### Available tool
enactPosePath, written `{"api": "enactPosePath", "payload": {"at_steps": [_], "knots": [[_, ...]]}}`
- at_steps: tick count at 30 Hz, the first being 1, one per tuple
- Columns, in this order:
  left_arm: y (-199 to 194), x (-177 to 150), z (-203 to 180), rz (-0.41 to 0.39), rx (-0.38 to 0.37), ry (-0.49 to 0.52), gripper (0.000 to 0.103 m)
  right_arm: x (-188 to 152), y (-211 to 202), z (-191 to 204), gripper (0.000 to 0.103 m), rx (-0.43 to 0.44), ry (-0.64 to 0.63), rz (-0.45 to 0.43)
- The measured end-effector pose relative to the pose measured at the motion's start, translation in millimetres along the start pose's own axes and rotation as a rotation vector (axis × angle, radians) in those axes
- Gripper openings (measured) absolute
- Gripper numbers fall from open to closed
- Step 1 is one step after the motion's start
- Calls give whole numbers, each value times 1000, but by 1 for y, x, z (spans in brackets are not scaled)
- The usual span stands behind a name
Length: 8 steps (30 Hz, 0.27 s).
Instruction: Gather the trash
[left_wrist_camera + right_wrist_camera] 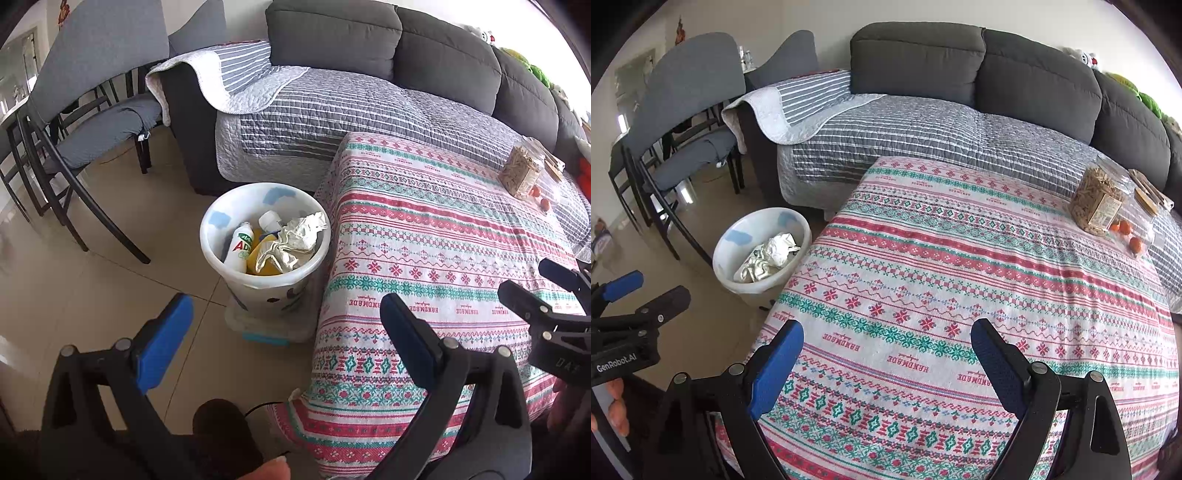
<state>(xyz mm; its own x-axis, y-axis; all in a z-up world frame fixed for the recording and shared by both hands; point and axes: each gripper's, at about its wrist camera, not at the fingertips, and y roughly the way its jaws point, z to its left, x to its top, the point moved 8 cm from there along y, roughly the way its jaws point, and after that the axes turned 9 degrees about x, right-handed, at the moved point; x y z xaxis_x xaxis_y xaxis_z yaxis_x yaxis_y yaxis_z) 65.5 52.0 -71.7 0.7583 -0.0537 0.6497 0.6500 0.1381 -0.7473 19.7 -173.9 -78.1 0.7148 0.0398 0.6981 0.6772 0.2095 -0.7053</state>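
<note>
- Two views, left wrist first: the left gripper [284,343] hangs open and empty over the floor, near the white bin [264,236] holding a crumpled wrapper [295,240] and a bottle [240,247].
- Right wrist: the right gripper [886,365], jaws spread, holds nothing above the worktop [960,277]. The snack jar [1099,201] and oranges [1130,236] aren't trash, I'd say; a careless sweep could grab them.
</note>
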Motion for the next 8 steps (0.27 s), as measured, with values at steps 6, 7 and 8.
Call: {"api": "enactPosePath", "payload": {"at_steps": [6,7,8], "knots": [[1,1,0,5,-8,-2,101,-1,3,0,94,12,3,6],[2,2,0,10,-13,-3,101,-1,3,-2,94,17,12,8],[2,2,0,17,-19,-4,101,0,4,-5,94,18,20,10]]}}
